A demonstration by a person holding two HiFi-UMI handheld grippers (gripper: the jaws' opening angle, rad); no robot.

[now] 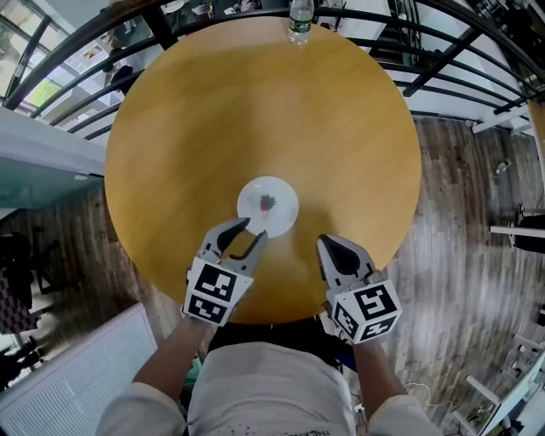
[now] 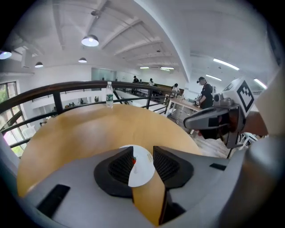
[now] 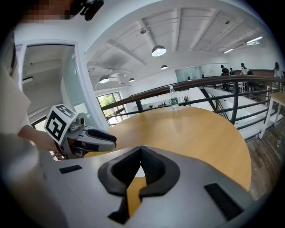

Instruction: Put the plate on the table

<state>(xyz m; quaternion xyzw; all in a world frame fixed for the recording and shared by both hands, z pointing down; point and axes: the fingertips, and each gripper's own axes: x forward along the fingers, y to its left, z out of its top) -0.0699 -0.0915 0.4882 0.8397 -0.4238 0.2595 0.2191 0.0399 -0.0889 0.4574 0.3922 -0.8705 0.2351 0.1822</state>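
A small white plate [image 1: 267, 207] with a red mark in its middle lies flat on the round wooden table [image 1: 255, 111], near the front edge. My left gripper [image 1: 253, 230] is at the plate's near-left rim, its jaws open. In the left gripper view the plate [image 2: 142, 168] shows in the gap of the left gripper [image 2: 143, 153], and the pads do not press on it. My right gripper [image 1: 328, 243] hovers to the right of the plate, over the table's front edge. In its own view the right gripper [image 3: 140, 149] is shut, pads touching, with nothing between them.
A clear water bottle [image 1: 299, 21] stands at the table's far edge, also seen in the gripper views as the bottle [image 2: 109, 94] and the bottle [image 3: 174, 99]. A dark railing [image 1: 77, 51] curves round behind the table. Wooden floor [image 1: 468, 213] lies to the right.
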